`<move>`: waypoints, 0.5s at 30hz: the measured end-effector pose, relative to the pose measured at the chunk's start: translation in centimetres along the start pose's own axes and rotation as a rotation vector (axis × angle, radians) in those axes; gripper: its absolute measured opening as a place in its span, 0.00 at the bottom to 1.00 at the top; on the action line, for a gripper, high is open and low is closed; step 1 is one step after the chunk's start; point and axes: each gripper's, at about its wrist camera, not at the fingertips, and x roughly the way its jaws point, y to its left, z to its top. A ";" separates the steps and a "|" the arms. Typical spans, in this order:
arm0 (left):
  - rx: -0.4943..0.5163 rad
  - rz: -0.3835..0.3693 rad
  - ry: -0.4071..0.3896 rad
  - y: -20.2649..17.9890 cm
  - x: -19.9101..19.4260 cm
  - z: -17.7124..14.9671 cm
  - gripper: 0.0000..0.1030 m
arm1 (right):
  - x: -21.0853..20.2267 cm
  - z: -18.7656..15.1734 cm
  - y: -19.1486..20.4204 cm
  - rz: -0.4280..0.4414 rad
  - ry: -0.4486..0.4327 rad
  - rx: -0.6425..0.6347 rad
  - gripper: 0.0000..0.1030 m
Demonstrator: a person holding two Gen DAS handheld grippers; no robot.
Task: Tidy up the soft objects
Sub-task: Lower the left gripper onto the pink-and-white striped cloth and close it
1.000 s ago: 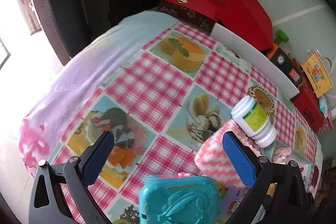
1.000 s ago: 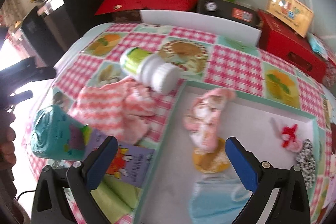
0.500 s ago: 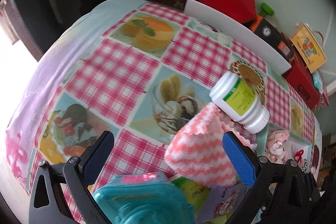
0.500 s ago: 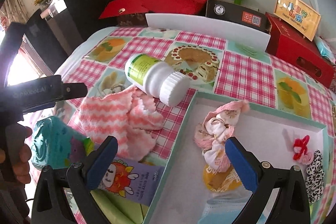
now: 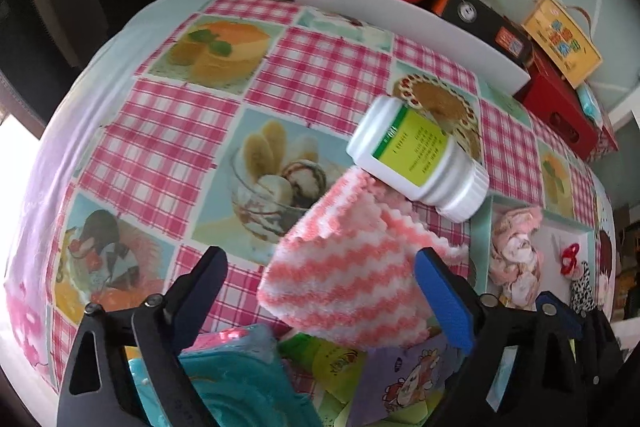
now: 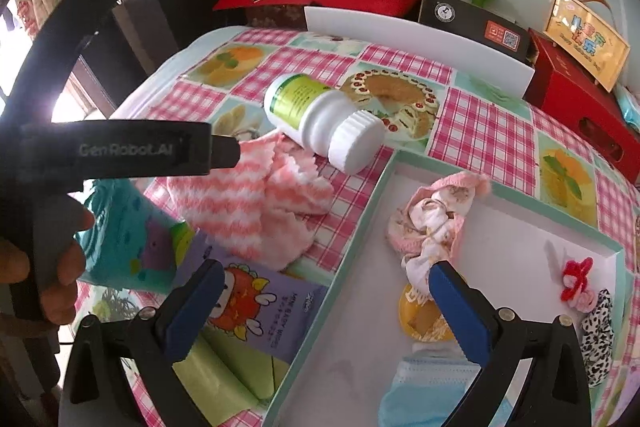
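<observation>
Left wrist view: left gripper points steeply down over the checked tablecloth. Its jaws stand wide and have just been closing a little. The pink-and-white striped cloth bulges up between them; the right blue pad is just beside its edge, the left pad well apart from it, nothing gripped. A white bottle with a green label lies on its side, touching the far edge of the cloth. A teal plastic case sits below the fingers, with a purple cartoon packet beside it. To the right, the tray holds a pink knitted bundle and a red hair tie.

Right wrist view: right gripper hangs with jaws wide apart and empty, straddling the tray's near-left rim. Inside the tray lie the pink knitted bundle, a yellow round piece, a blue face mask, the red hair tie and a spotted scrunchie. The striped cloth lies on the tablecloth outside the tray, left of it, the bottle against its far side. A person's hand grips the black handle at left.
</observation>
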 end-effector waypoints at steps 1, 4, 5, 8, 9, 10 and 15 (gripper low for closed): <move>0.011 -0.001 0.009 -0.3 0.3 0.0 0.89 | 0.0 0.0 0.0 0.000 0.002 0.000 1.00; 0.049 0.013 0.025 -1.1 0.8 -0.3 0.88 | 0.0 -0.1 -0.2 0.004 0.003 0.000 1.00; 0.061 0.021 0.026 -1.4 0.9 -0.3 0.88 | -0.1 -0.1 -0.2 0.005 0.003 -0.001 1.00; 0.102 0.030 0.035 -2.4 1.3 -0.6 0.88 | -0.1 -0.2 -0.2 0.004 0.006 -0.003 1.00; 0.117 0.032 0.038 -2.7 1.5 -0.7 0.88 | 0.0 -0.2 -0.2 0.004 0.008 -0.003 1.00; 0.126 0.034 0.041 -2.9 1.6 -0.8 0.88 | 0.0 -0.2 -0.2 0.004 0.009 -0.003 1.00; 0.180 0.079 0.061 -4.3 2.7 -1.2 0.88 | -0.1 -0.2 -0.2 0.004 0.010 -0.003 1.00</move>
